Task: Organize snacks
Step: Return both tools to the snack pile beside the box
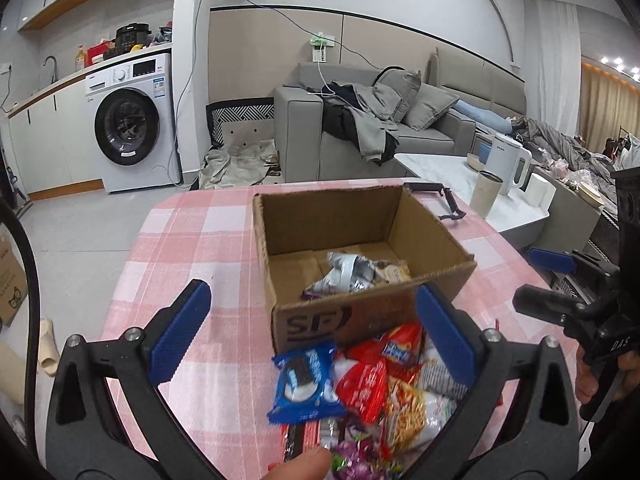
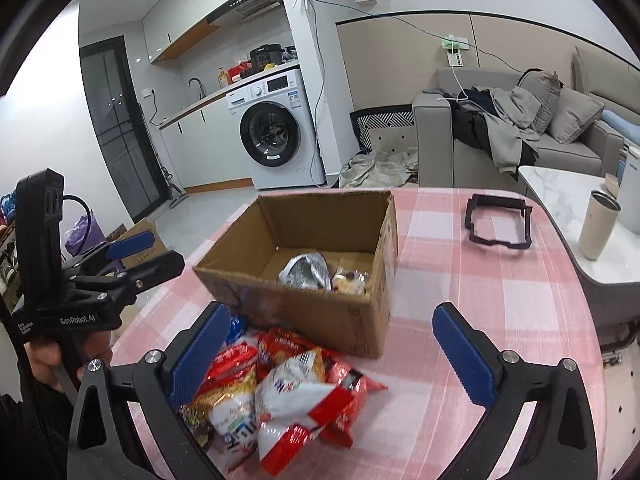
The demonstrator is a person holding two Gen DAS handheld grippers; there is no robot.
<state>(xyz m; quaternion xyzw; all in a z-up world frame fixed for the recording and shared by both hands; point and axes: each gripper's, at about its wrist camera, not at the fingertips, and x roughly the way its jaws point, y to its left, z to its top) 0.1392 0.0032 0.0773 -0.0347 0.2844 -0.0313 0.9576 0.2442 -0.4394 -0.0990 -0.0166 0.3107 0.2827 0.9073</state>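
An open cardboard box point(image 1: 304, 224) point(image 2: 304, 312) stands on the pink checked tablecloth point(image 1: 192, 248) point(image 2: 480, 288). Inside lie a silver packet point(image 1: 340, 276) point(image 2: 304, 270) and a small beige packet point(image 2: 352, 280). A heap of snack packets lies in front of the box: a blue Oreo pack point(image 1: 306, 382), red packets point(image 1: 364, 388) point(image 2: 280, 344) and a white-and-red bag point(image 2: 296, 404). My left gripper point(image 1: 316, 328) is open above the heap, empty. My right gripper point(image 2: 332, 352) is open above the heap, empty. Each gripper shows at the edge of the other's view.
A black plastic frame point(image 2: 498, 222) point(image 1: 440, 200) lies on the table behind the box. A marble side table point(image 2: 560, 196) holds a beige tumbler point(image 2: 598, 224) and a white kettle point(image 1: 508, 162). A sofa point(image 1: 420, 132) and washing machine point(image 1: 132, 124) stand beyond.
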